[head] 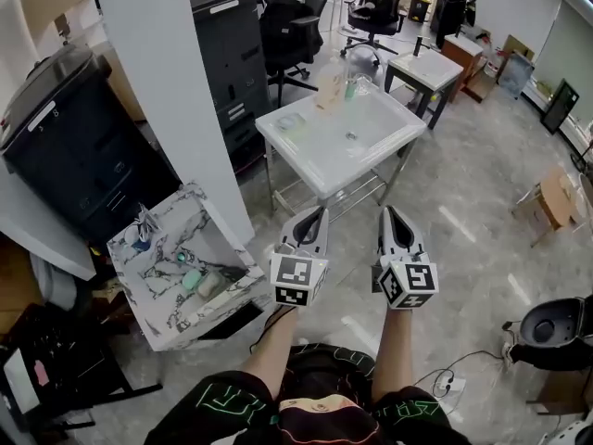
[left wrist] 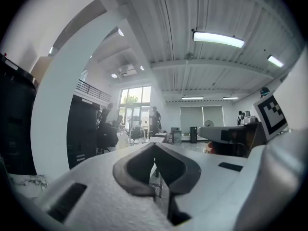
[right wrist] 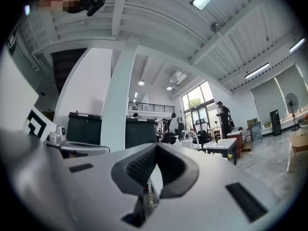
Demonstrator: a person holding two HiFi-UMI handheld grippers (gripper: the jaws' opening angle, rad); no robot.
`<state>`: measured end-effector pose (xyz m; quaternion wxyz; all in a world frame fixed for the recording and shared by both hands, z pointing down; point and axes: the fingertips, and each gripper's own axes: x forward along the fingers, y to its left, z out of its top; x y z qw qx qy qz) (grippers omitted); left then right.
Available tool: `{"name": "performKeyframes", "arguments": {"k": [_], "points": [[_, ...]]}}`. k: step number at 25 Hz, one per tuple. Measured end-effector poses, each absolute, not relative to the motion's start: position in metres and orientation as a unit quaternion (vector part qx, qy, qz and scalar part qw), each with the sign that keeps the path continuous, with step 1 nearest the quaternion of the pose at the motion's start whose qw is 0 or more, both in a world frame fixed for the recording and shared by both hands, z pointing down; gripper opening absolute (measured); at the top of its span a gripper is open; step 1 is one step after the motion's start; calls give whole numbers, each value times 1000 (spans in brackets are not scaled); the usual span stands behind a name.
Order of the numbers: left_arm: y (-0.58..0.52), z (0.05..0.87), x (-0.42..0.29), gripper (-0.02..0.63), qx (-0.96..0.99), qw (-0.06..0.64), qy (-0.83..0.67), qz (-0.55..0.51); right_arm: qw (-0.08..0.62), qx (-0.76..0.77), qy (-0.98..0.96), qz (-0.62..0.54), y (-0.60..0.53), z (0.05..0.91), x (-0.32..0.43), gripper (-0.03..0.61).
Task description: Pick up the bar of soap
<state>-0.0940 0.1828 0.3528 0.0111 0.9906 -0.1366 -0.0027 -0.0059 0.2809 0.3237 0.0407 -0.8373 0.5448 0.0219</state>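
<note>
In the head view a pale bar that looks like soap (head: 211, 284) lies in a marble-patterned basin (head: 157, 232) at the lower left, beside a teal piece (head: 190, 279). A white sink table (head: 371, 142) stands ahead, with a small pale item (head: 290, 123) on its left side and a bottle (head: 331, 86) at its back. My left gripper (head: 320, 212) and right gripper (head: 387, 212) are held side by side in the air above the floor, short of the white table. Both are shut and empty. The left gripper view (left wrist: 154, 146) and the right gripper view (right wrist: 156, 146) show only the room beyond the closed tips.
A white pillar (head: 171, 82) rises between the marble basin and the white table. Dark cabinets (head: 74, 146) stand at the left, and office chairs (head: 292, 31) and a second white table (head: 426, 68) further back. A black bin (head: 554, 332) and cables (head: 445, 378) are on the floor at the right.
</note>
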Motion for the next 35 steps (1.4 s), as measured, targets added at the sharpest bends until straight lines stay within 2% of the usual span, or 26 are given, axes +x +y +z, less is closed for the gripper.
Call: {"name": "performKeyframes", "arguments": {"k": [14,20,28,35], "points": [[131,338,-90,0,984,23,-173,-42,28,-822,567,41,248,305,13,5],[102,340,-78,0,980,25,-193,-43,54,-810,584,31,219,309,36,5],[60,363,-39,5,976,54,-210,-26,58,-795,604,12,173,327,81,5],[18,388,26,3,971,81,-225,1,37,-785,618,-17,132,345,144,5]]}}
